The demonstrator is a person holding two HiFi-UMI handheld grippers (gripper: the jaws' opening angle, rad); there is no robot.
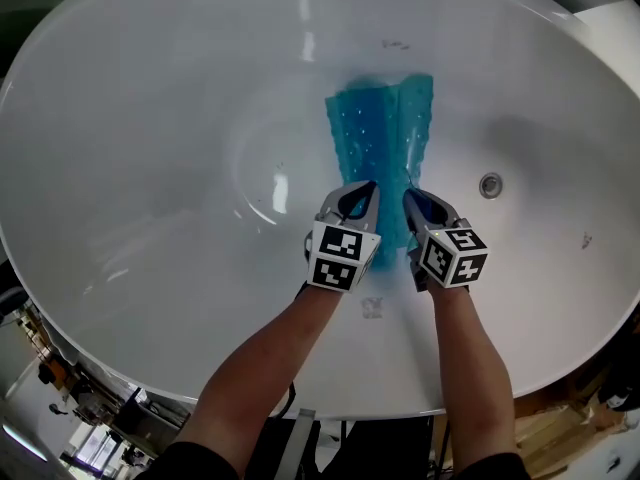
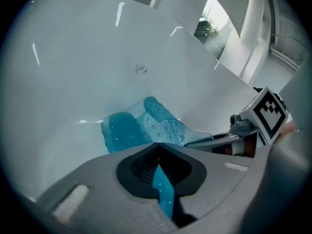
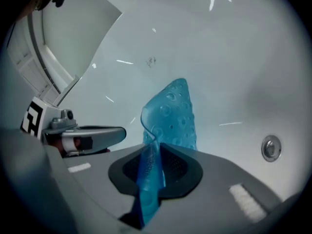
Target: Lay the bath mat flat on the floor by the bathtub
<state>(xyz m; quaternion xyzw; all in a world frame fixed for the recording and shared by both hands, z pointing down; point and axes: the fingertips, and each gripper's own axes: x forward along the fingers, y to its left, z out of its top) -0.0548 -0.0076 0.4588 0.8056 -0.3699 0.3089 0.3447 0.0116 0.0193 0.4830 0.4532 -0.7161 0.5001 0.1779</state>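
Note:
A translucent blue bath mat (image 1: 380, 138) with suction cups lies folded lengthwise inside the white bathtub (image 1: 150, 168), its far end on the tub floor. My left gripper (image 1: 362, 196) is shut on the mat's near left edge, and a blue strip (image 2: 163, 189) shows pinched between its pads. My right gripper (image 1: 412, 200) is shut on the near right edge, with a curled blue fold (image 3: 148, 177) clamped between its jaws. The mat (image 2: 146, 128) rises from the tub floor toward both grippers. The two grippers sit side by side, close together.
A round metal drain (image 1: 490, 185) sits in the tub floor right of the mat, also seen as the drain (image 3: 270, 147) in the right gripper view. The tub's curved walls rise all around. Wooden clutter (image 1: 570, 428) lies outside the tub rim at lower right.

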